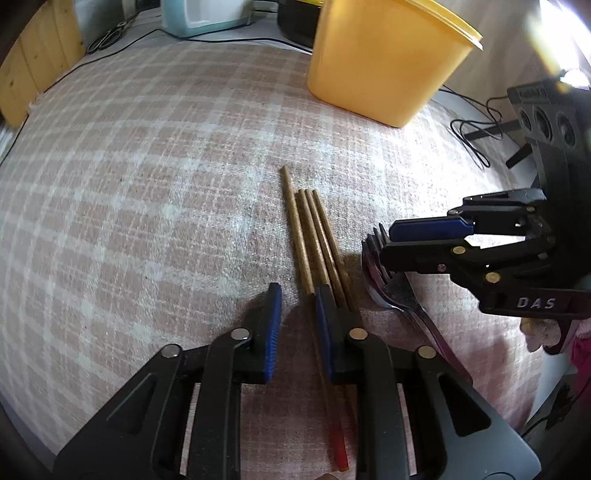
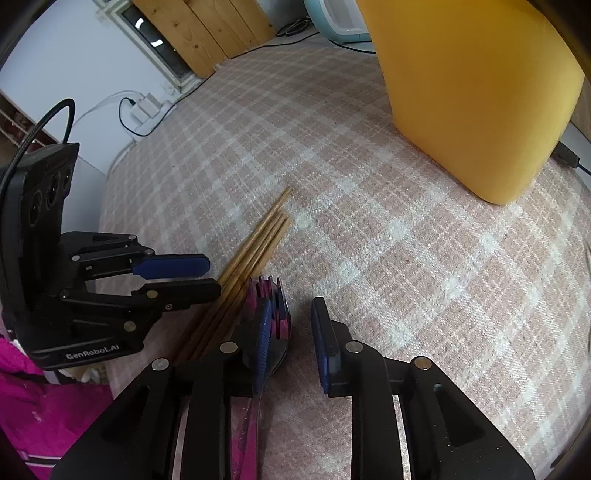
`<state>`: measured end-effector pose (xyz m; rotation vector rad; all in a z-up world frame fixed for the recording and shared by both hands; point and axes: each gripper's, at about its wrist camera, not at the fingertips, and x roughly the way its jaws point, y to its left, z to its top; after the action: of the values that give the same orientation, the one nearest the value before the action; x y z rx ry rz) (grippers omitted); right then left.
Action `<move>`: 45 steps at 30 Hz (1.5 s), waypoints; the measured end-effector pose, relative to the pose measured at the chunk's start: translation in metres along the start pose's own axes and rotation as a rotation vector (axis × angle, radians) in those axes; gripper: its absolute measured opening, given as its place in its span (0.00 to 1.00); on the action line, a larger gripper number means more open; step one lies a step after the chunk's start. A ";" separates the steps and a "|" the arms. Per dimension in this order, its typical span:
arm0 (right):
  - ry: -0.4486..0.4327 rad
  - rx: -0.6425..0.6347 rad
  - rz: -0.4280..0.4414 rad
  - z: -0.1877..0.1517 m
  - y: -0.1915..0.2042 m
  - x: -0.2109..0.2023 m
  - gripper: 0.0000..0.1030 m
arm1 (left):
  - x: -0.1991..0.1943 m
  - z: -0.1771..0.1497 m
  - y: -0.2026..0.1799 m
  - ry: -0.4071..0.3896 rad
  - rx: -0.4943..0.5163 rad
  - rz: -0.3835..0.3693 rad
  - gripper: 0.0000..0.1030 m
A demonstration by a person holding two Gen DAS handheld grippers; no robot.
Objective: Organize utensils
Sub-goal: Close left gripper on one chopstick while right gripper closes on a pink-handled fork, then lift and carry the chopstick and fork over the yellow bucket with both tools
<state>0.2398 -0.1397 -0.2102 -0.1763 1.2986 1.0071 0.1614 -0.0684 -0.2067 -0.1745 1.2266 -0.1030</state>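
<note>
A pink-and-white checked cloth [image 1: 147, 184] covers the table. Beyond its far edge stand pale wooden planks [image 2: 207, 29] against a bluish-white wall [image 2: 74, 55] — a black cable [image 2: 127, 118] runs to a white plug [image 2: 146, 107] there. Bright daylight flares in at the right [image 1: 565, 37] — washing out that corner.

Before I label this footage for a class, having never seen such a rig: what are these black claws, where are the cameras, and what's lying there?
These are two hand-held grippers, each carrying a fisheye camera looking along its fingers. One picture is from the left gripper, the other from the right gripper; each also sees its partner. On the checked cloth lie wooden chopsticks and a metal fork, with a yellow container behind. Both sets of jaws are open, holding nothing.
</note>
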 end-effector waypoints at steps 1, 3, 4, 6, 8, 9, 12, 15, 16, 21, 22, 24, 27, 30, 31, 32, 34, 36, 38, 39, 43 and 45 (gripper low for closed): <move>-0.003 -0.004 0.010 0.000 0.001 -0.001 0.20 | 0.002 0.002 -0.003 -0.001 0.006 0.007 0.17; -0.008 -0.016 0.026 0.000 0.002 -0.003 0.20 | 0.004 0.004 -0.005 -0.002 0.009 0.014 0.16; -0.009 -0.020 0.024 0.000 0.002 -0.003 0.20 | 0.005 0.004 -0.007 -0.005 0.012 0.021 0.16; -0.010 -0.022 0.020 0.002 0.002 -0.002 0.20 | 0.006 0.006 -0.008 -0.005 0.011 0.022 0.15; -0.012 -0.028 0.018 0.004 0.003 0.002 0.20 | 0.006 0.006 -0.007 -0.005 0.010 0.020 0.15; -0.009 -0.033 0.021 0.005 0.003 0.004 0.20 | 0.007 0.006 -0.007 -0.005 0.009 0.017 0.15; 0.001 -0.052 0.021 0.005 0.008 0.009 0.19 | 0.008 0.006 -0.009 -0.005 0.008 0.013 0.15; -0.007 -0.080 -0.007 0.005 0.012 0.008 0.16 | 0.007 0.004 -0.007 0.001 0.009 0.004 0.15; -0.009 -0.082 -0.014 0.005 0.012 0.007 0.14 | 0.006 0.003 -0.005 0.003 0.008 0.002 0.15; -0.027 -0.068 -0.030 0.002 0.007 -0.003 0.05 | 0.012 0.012 -0.012 0.012 0.013 0.015 0.15; -0.028 -0.065 -0.033 0.001 0.006 -0.004 0.05 | 0.014 0.015 -0.014 0.010 0.018 0.020 0.15; -0.031 -0.057 -0.041 0.000 0.003 -0.006 0.05 | 0.018 0.022 -0.015 0.008 0.033 0.035 0.15; -0.038 -0.048 -0.045 -0.001 0.002 -0.008 0.05 | 0.021 0.029 -0.017 0.005 0.054 0.049 0.12; -0.034 -0.044 -0.055 -0.003 0.002 -0.010 0.04 | 0.024 0.034 -0.015 0.007 0.069 0.047 0.07; -0.033 -0.040 -0.054 -0.002 0.001 -0.010 0.04 | 0.024 0.035 -0.013 0.011 0.066 0.037 0.07; -0.033 -0.034 -0.054 -0.003 0.000 -0.010 0.04 | 0.024 0.035 -0.010 0.013 0.062 0.031 0.05; -0.033 -0.023 -0.062 -0.003 -0.002 -0.010 0.04 | 0.021 0.036 -0.003 0.013 0.046 0.020 0.04; -0.041 0.003 -0.056 -0.004 -0.007 -0.013 0.04 | 0.018 0.035 0.003 0.008 0.015 -0.004 0.03; -0.054 0.015 -0.062 -0.005 -0.008 -0.017 0.04 | 0.013 0.034 0.010 -0.002 -0.015 -0.032 0.03; -0.066 0.021 -0.063 -0.006 -0.008 -0.021 0.02 | 0.009 0.034 0.012 -0.010 -0.023 -0.039 0.03; -0.107 0.036 -0.074 -0.009 -0.006 -0.036 0.02 | -0.004 0.033 0.016 -0.047 -0.027 -0.053 0.03; -0.124 0.044 -0.084 -0.009 -0.006 -0.041 0.02 | -0.009 0.033 0.019 -0.059 -0.032 -0.056 0.03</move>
<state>0.2401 -0.1703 -0.1807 -0.1314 1.1905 0.9036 0.1894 -0.0457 -0.1910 -0.2381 1.1656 -0.1261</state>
